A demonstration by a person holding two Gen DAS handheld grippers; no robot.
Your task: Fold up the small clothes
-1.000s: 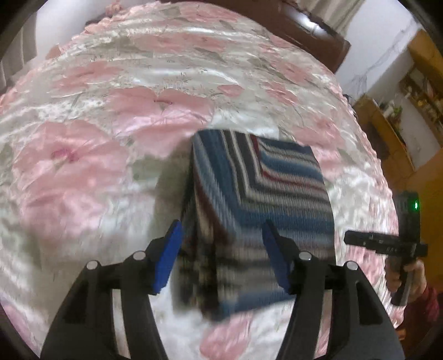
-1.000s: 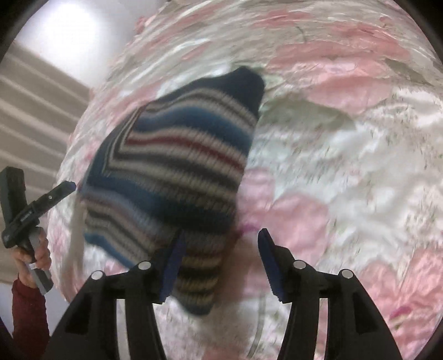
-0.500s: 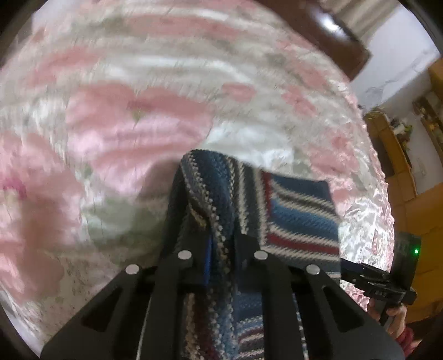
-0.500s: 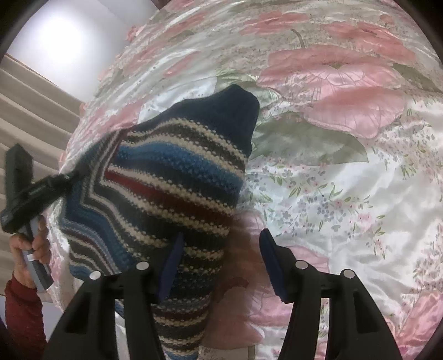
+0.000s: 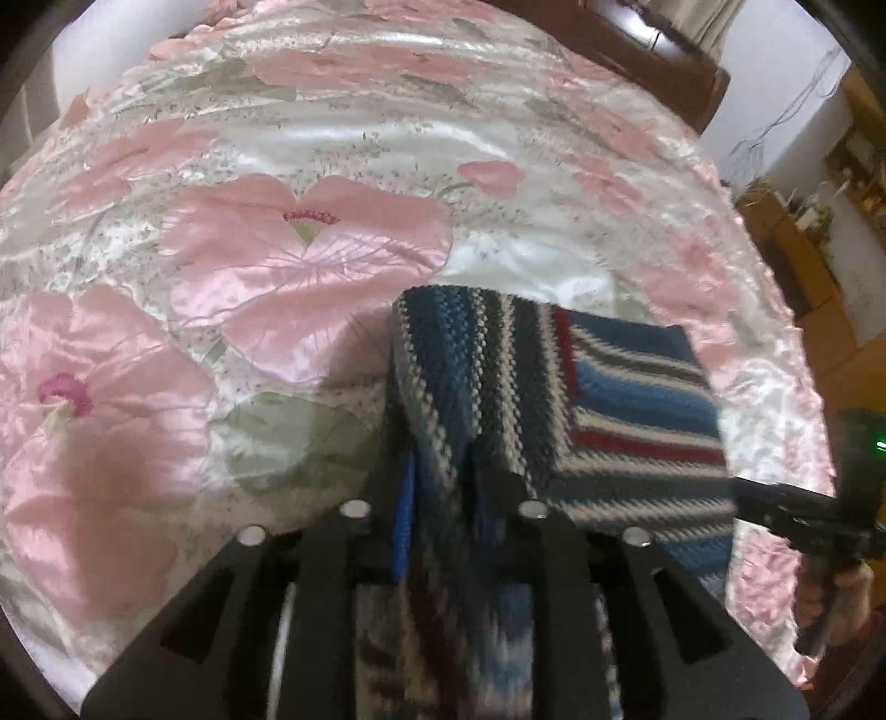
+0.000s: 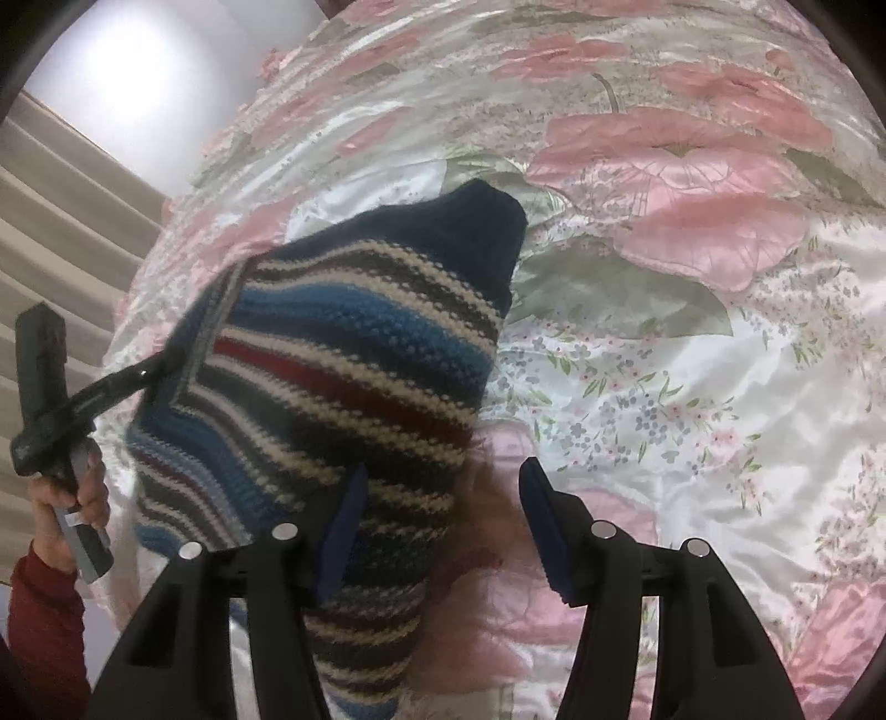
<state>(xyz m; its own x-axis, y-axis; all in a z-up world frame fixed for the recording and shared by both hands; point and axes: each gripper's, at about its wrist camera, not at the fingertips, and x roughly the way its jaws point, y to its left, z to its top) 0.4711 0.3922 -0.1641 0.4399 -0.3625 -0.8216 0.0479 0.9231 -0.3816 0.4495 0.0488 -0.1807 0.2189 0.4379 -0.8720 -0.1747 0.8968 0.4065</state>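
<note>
A knitted garment (image 5: 559,387) striped in blue, white, grey and red lies folded on the floral bedspread (image 5: 288,260). My left gripper (image 5: 443,509) is shut on its near edge, with the fabric bunched between the blue pads. In the right wrist view the same garment (image 6: 343,354) is pulled up at its left side, where the left gripper (image 6: 160,368) pinches it. My right gripper (image 6: 443,531) is open, and the garment's lower right edge reaches partway into its gap. In the left wrist view the right gripper (image 5: 745,493) shows side-on beside the garment's right edge.
The pink and white satin bedspread (image 6: 692,343) fills most of both views. A dark wooden headboard (image 5: 637,50) stands at the far end, wooden furniture (image 5: 797,260) beyond the bed's right side. A hand (image 6: 72,493) in a red sleeve (image 6: 44,615) holds the left gripper.
My left gripper, open around the garment's near edge a second ago, has shut on it and raised it. The right gripper has stayed open and moved a little closer.
</note>
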